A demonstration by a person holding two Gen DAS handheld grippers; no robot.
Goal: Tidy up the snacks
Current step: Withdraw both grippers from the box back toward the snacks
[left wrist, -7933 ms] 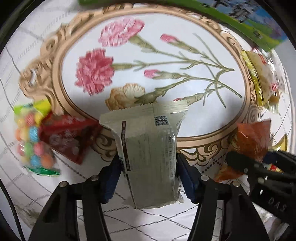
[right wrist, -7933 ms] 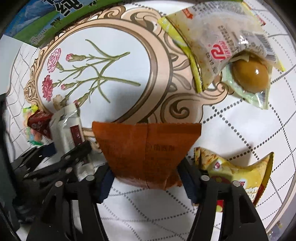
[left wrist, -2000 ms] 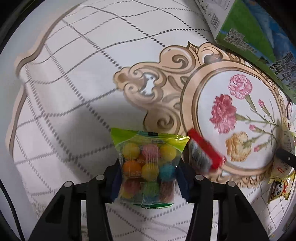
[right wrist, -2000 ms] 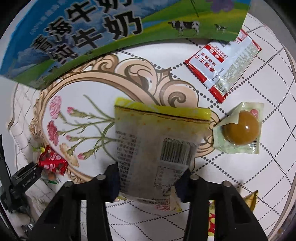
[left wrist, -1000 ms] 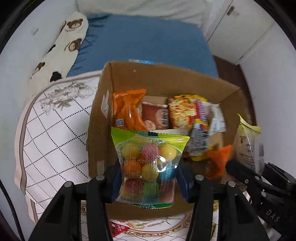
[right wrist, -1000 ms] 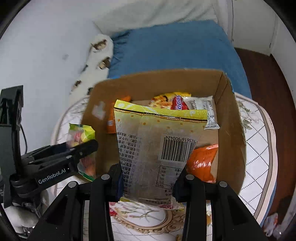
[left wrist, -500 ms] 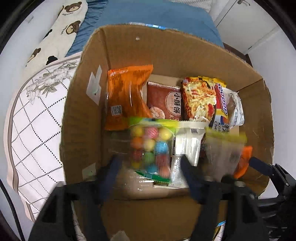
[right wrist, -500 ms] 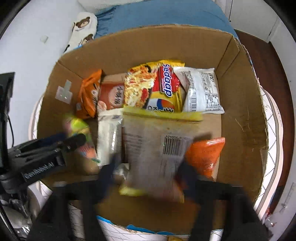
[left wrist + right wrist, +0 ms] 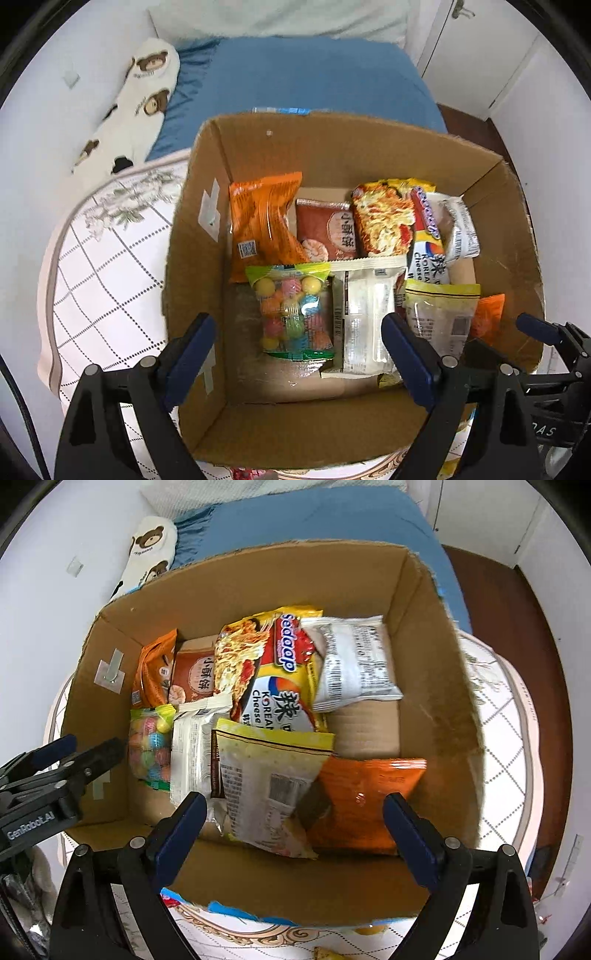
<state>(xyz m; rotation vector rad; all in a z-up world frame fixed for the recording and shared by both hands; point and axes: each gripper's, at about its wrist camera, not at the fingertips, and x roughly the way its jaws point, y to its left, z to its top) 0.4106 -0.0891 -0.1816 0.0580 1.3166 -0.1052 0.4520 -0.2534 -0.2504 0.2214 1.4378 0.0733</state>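
Note:
An open cardboard box (image 9: 332, 155) holds several snack packs. My left gripper (image 9: 295, 325) hangs over its near left part, its jaws opening and gripping nothing. Below it the bag of coloured candy balls (image 9: 291, 314) lies flat on the box floor beside a white pack (image 9: 365, 314). My right gripper (image 9: 294, 801) stands open and empty over the near right part. Under it the yellow-topped clear bag (image 9: 266, 782) rests loose, leaning on the white pack and an orange pack (image 9: 365, 797). A noodle pack (image 9: 273, 668) lies behind.
The box stands on a table with a white checked cloth (image 9: 103, 277). Behind it are a blue bed (image 9: 295, 81) and a bear-print pillow (image 9: 140, 92). A loose snack (image 9: 369, 930) lies on the cloth by the box's near wall. Brown floor (image 9: 517, 602) lies right.
A second ago each gripper was shut on its bag above the box. Both jaws have spread wide, and the candy bag and the yellow-topped bag have dropped into the box.

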